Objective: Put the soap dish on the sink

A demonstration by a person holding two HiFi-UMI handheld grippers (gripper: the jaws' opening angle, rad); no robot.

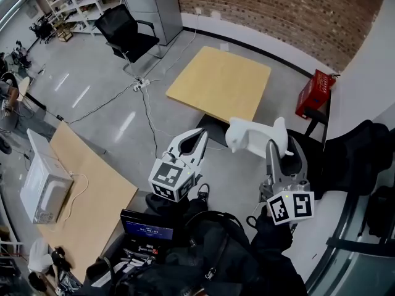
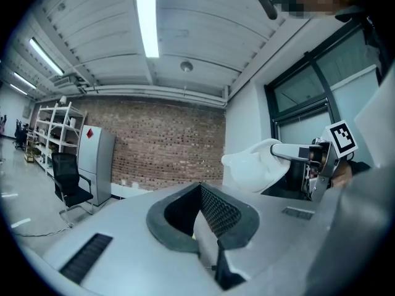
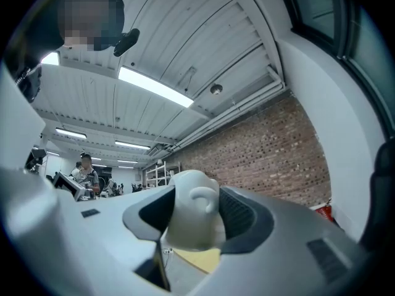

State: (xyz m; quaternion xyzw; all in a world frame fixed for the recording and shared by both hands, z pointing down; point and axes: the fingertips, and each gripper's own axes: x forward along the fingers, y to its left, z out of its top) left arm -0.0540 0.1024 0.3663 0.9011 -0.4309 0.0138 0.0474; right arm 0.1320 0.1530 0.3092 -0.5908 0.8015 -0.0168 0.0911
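Note:
A white moulded soap dish (image 1: pixel 254 135) hangs in the air, high above the floor. My right gripper (image 1: pixel 281 145) is shut on one end of it. In the right gripper view the soap dish (image 3: pixel 192 214) fills the gap between the dark pads (image 3: pixel 242 217) of my right gripper (image 3: pixel 194 224). My left gripper (image 1: pixel 192 142) is to its left, open, with nothing between its jaws. From the left gripper view, the soap dish (image 2: pixel 254 168) and the right gripper (image 2: pixel 295 158) are seen off to the right, beyond the open left gripper (image 2: pixel 199 217).
Below are a square wooden table (image 1: pixel 219 82), a black office chair (image 1: pixel 126 32), a red crate (image 1: pixel 313 94), a long wooden bench (image 1: pixel 83 196) with a white box (image 1: pixel 43 193), and cables on the grey floor. A brick wall runs along the back.

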